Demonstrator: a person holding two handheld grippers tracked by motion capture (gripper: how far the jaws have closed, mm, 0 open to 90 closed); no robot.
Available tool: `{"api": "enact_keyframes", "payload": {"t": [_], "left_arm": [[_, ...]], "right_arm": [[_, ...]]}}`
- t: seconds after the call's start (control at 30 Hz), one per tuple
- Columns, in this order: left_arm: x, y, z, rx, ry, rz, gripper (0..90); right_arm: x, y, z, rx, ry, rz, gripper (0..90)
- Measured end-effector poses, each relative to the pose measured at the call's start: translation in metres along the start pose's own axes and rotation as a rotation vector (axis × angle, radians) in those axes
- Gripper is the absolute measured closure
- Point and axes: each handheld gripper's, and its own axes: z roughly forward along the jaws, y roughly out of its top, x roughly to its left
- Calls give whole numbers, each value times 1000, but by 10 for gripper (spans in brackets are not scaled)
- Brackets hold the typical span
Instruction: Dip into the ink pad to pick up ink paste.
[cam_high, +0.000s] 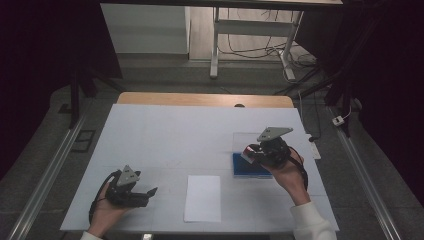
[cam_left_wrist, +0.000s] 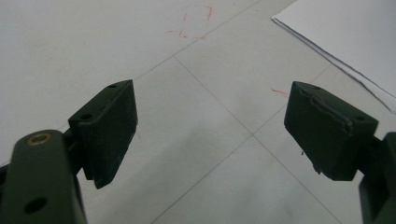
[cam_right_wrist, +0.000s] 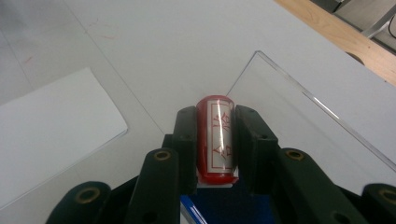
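**Red stamp clamped in right gripper above blue ink pad**

Nearest, at about 6 o'clock on the table in the high view: a blank white sheet of paper (cam_high: 202, 198), lying flat just inside the near edge. Seen again as a white corner (cam_left_wrist: 348, 37) at 1 o'clock in the left gripper view and as a slab (cam_right_wrist: 51, 133) at 9 o'clock in the right gripper view.

At 8 o'clock, low over the white table cover (cam_high: 165, 135): left gripper (cam_high: 150, 192) in the person's left hand (cam_high: 102, 210), pointing toward the paper. Jaws spread wide in the left gripper view, nothing between them, bare tabletop below with thin seam lines and faint red pen marks (cam_left_wrist: 196, 21) at 12 o'clock. Marks too faint to read.

At 3 o'clock, farther out: right gripper (cam_high: 248, 151) in the person's right hand (cam_high: 287, 172), raised above a blue ink pad (cam_high: 248, 167) that sits in a clear acrylic tray (cam_high: 242, 137). Tray edge also visible as a transparent plate (cam_right_wrist: 299, 100) at 2 o'clock in the right gripper view. Jaws closed tight on a red cylindrical stamp (cam_right_wrist: 216, 140), pads pressing both sides. White label on the stamp, red frame, red Chinese characters running lengthwise; the one nearer the camera looks like "合", the other not legible. Blue of the pad (cam_right_wrist: 224, 205) directly beneath.

Beyond, at 12 o'clock: a wooden table edge (cam_high: 205, 99), then floor with a white desk frame (cam_high: 250, 30) and loose cables.
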Motion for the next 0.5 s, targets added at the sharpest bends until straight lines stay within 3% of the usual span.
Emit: {"api": "enact_keyframes", "payload": {"t": [0.5], "left_arm": [[-1,1,0,4,-1,6,175]], "right_arm": [[-7,-14,26,111,-24,9,699]]}}
